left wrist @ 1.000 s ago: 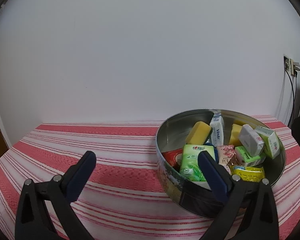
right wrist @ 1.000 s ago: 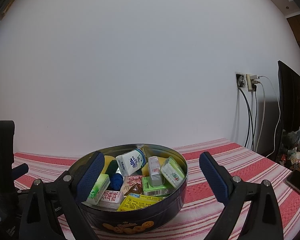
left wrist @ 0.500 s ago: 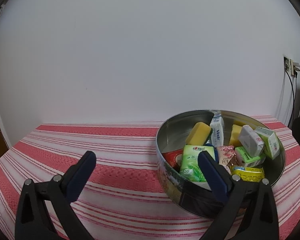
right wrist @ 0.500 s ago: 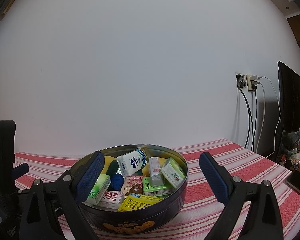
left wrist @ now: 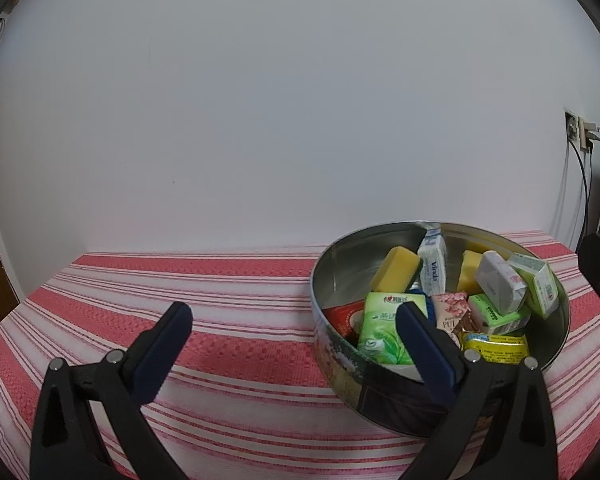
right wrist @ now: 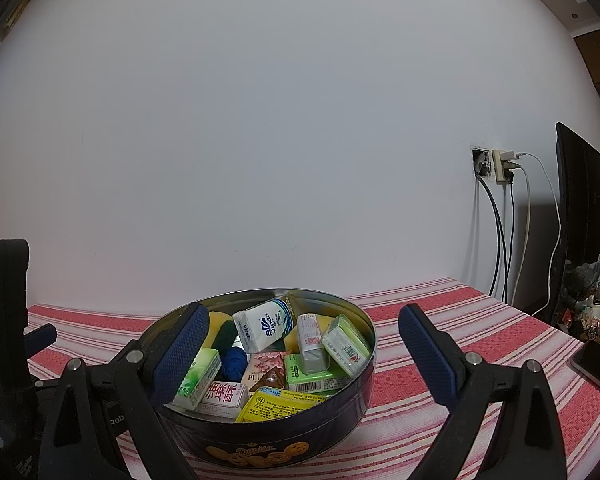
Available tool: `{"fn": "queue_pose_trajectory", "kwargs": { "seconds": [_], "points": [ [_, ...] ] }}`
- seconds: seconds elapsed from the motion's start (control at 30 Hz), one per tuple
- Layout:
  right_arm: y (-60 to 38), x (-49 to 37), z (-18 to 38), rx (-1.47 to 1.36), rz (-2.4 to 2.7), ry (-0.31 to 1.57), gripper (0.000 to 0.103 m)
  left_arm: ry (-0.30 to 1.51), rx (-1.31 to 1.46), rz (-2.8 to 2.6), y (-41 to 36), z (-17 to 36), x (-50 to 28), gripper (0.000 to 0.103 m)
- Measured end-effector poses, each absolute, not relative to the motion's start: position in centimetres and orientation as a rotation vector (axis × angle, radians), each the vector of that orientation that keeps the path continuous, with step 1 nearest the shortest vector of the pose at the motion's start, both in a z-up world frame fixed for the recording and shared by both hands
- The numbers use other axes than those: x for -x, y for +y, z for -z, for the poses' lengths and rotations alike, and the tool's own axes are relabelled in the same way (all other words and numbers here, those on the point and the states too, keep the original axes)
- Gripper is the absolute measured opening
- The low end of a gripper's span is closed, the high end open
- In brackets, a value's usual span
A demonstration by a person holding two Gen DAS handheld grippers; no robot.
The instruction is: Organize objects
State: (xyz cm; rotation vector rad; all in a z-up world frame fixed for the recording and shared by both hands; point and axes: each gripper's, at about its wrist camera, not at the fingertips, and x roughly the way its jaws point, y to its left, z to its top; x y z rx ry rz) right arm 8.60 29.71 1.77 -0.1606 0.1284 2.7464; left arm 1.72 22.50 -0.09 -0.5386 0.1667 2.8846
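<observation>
Nothing moved; tin point(right wrist: 260, 446) contents partly finger-hidden.

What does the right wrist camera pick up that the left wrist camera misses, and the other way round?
Only the right wrist view shows the dark monitor, the phone, the cluttered bottles and the tin's printed front. Only the left wrist view shows the long bare stretch of striped tablecloth left of the tin. Both show the round tin full of small packets, the wall socket and an open, empty hand-held gripper: left, right.

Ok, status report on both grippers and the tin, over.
Left gripper open, empty. Right gripper open, empty. Cookie tin full of packets, on striped cloth. Nothing blocking.
</observation>
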Motion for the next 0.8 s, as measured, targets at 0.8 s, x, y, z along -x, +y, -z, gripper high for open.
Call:
{"fn": "queue_pose_trajectory", "kwargs": {
  "seconds": [0.8],
  "points": [
    [30.0, -8.5, -1.7, 0.18, -2.754, 0.131, 0.097, 0.168, 0.536, -2.912, 24.2, 0.0, -1.3, 0.103]
  ]
}}
